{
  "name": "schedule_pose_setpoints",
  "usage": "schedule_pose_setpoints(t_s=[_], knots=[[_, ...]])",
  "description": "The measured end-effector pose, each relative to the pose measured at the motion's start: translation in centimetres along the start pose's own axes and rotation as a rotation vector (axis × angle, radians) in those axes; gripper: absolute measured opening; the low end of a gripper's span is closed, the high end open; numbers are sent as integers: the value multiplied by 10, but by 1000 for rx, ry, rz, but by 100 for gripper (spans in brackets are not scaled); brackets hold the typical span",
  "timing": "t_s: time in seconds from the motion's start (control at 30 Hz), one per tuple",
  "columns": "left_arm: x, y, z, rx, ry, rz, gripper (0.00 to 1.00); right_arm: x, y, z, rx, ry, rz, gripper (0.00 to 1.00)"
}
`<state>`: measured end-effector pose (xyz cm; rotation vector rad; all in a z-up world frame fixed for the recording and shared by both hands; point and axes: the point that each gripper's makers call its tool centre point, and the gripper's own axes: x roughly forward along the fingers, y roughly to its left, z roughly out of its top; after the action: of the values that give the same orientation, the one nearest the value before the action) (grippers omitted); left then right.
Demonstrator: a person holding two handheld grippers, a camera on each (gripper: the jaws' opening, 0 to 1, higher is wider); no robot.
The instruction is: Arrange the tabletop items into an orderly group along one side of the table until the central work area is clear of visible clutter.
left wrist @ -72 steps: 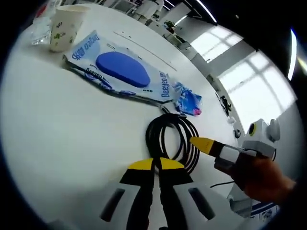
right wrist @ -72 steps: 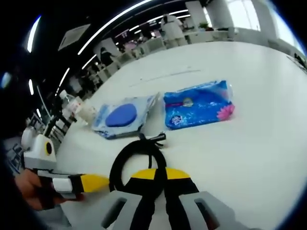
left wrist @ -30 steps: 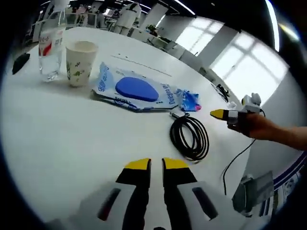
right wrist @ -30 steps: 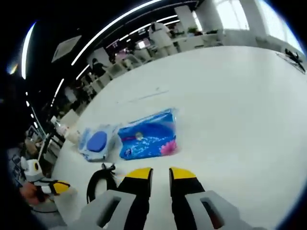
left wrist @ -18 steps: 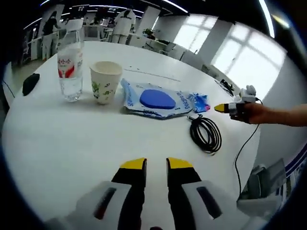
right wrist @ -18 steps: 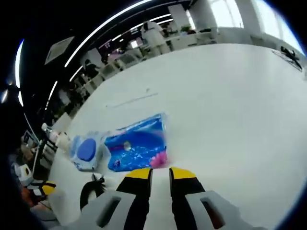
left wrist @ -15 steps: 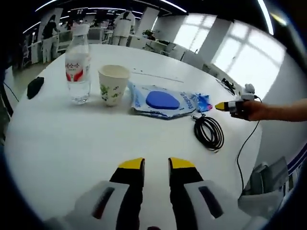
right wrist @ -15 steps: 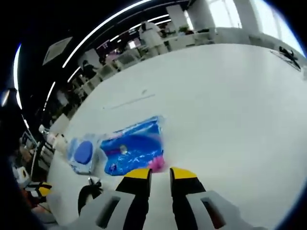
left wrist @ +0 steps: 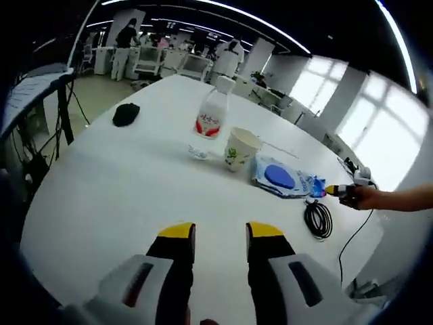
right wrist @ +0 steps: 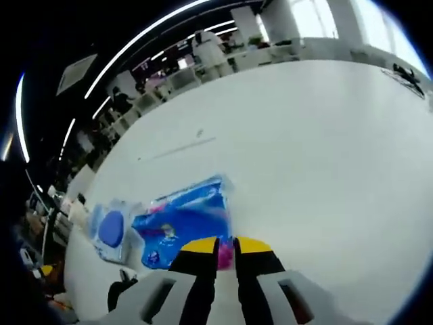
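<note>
The glossy blue tissue pack (right wrist: 181,229) with a pink corner lies flat on the counter (right wrist: 325,149); the right gripper (right wrist: 226,248) fingers pinch that corner.

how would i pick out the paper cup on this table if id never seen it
On the white table, find the clear water bottle with the red label. The paper cup stands just beside it, before the blue packets: open-topped, cream, with a green print.
</note>
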<state>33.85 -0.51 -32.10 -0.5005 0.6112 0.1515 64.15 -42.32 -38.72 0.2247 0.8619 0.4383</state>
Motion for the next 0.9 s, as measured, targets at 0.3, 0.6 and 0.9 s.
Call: schedule_pose_setpoints(t_s=[0.3,0.6,0.9], knots=[[-2,12,3,-46,-26,34,27,-11,-1,-12,-4,4,2,0],[-3,13,5,-59,-27,24,27,-18,-9,-17,52,-16,-23,0],[-11,20,5,-59,-34,20,28,-19,-8,-17,61,-29,-45,0]])
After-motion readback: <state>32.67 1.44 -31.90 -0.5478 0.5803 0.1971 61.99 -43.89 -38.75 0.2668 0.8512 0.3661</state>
